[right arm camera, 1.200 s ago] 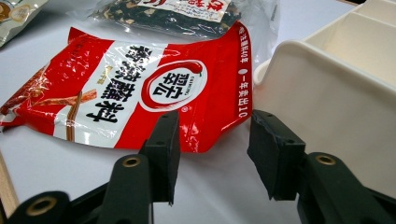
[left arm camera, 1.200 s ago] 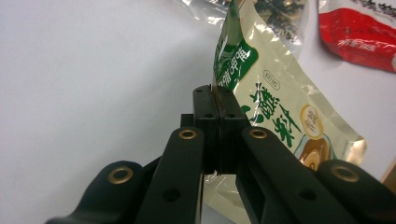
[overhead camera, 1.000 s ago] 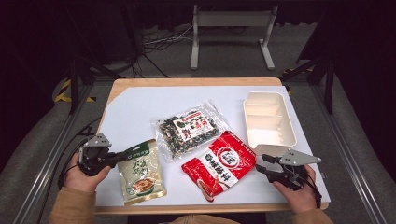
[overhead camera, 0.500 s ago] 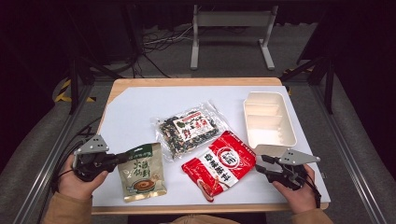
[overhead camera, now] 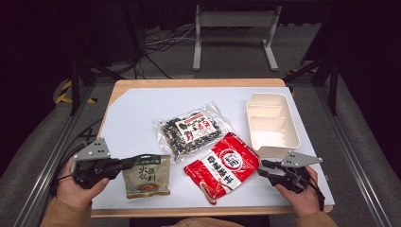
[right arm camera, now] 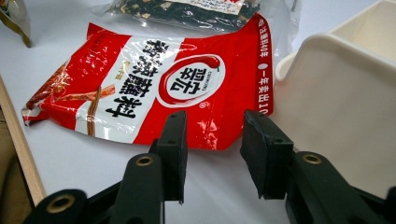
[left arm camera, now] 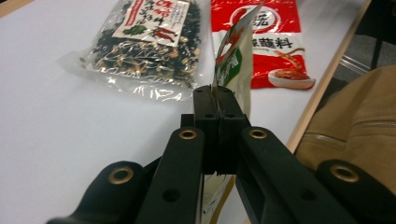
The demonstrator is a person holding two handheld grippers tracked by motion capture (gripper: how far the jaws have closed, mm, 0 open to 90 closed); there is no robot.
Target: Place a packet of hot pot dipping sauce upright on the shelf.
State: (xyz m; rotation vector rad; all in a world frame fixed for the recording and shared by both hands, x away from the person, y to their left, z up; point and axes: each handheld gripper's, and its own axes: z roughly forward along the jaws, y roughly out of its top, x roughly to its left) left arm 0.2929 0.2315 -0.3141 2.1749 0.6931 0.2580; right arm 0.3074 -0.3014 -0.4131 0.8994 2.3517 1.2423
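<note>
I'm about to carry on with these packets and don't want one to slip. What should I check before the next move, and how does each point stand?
1. Left gripper clamped on the green packet: ok, the jaws are shut on its edge.
2. Right gripper free: ok, its jaws have just been closing, with nothing between them.
3. Red packet within the right gripper's reach: ok, it lies just ahead of the jaws.
4. Cream tray empty: ok.
5. Seaweed bag clear of the green packet: ok in the high view.
</note>
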